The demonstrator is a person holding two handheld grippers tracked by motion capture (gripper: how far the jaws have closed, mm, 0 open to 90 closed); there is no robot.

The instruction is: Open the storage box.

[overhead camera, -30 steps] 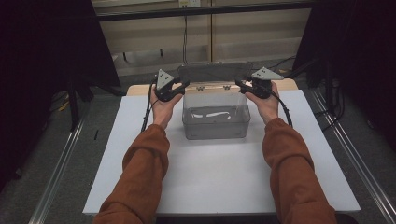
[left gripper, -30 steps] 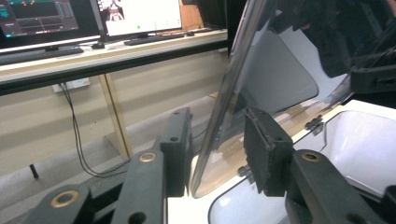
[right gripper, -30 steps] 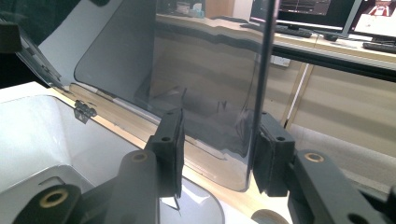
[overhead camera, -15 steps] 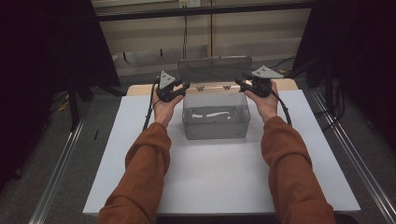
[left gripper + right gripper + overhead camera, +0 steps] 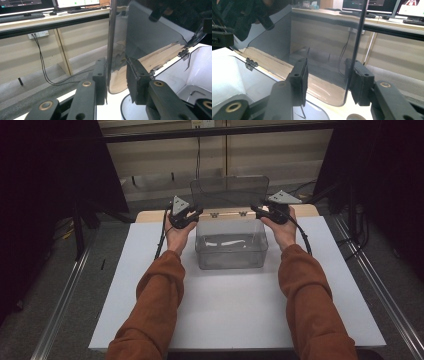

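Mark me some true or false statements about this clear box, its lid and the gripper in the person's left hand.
1. The lid of the clear box stands raised. True.
2. The box sits on a white board. True.
3. The box is packed full. False: there is just a small pale item on its floor, too small to identify.
4. The left gripper grips the box's front wall. False: its jaws are closed on the lid's left edge, up by the back of the box.
5. The person's sleeves are blue. False: they are rust orange.
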